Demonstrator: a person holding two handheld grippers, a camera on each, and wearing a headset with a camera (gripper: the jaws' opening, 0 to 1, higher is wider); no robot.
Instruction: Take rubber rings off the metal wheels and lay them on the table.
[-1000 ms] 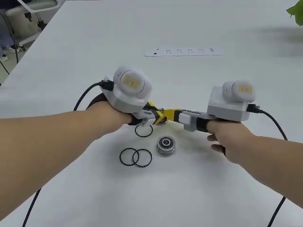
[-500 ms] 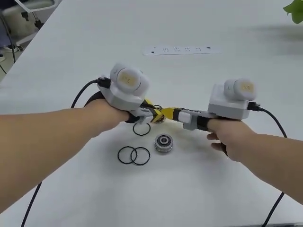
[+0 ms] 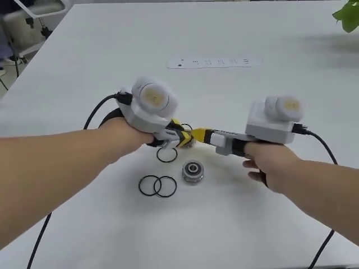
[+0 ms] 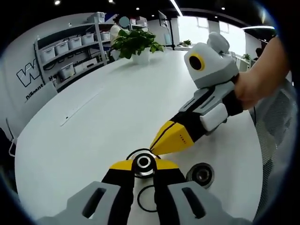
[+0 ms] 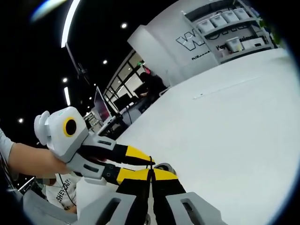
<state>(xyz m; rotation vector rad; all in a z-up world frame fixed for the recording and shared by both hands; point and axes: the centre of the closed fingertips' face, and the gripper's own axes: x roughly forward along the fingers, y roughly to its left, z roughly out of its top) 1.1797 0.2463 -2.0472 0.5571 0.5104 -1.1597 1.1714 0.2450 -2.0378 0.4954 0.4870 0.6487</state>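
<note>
1. Grasping a metal wheel [image 4: 143, 162] in the left hand-held gripper [image 4: 142, 171], jaws clenched on either side of it, hub facing that gripper's camera. Holding it just above the tabletop [image 3: 252, 224], seemingly to steady it while leaving the upper rim free to be worked.
2. Meeting it tip to tip with the right hand-held gripper [image 5: 151, 178], jaws pinched together on what looks like the thin black rubber ring [image 4: 133, 153] at the wheel's rim. Presumably a grip for peeling the band off, away from the steadying clamp.
3. Working directly over a loose ring [image 3: 167, 154] lying flat, with a second wheel [image 3: 192, 171] just beside it and two more rings [image 3: 158, 186] overlapping nearer the person. Likely kept close under the work to make each drop short.
4. Farther off, well apart: a white power strip [image 3: 213, 61].
</note>
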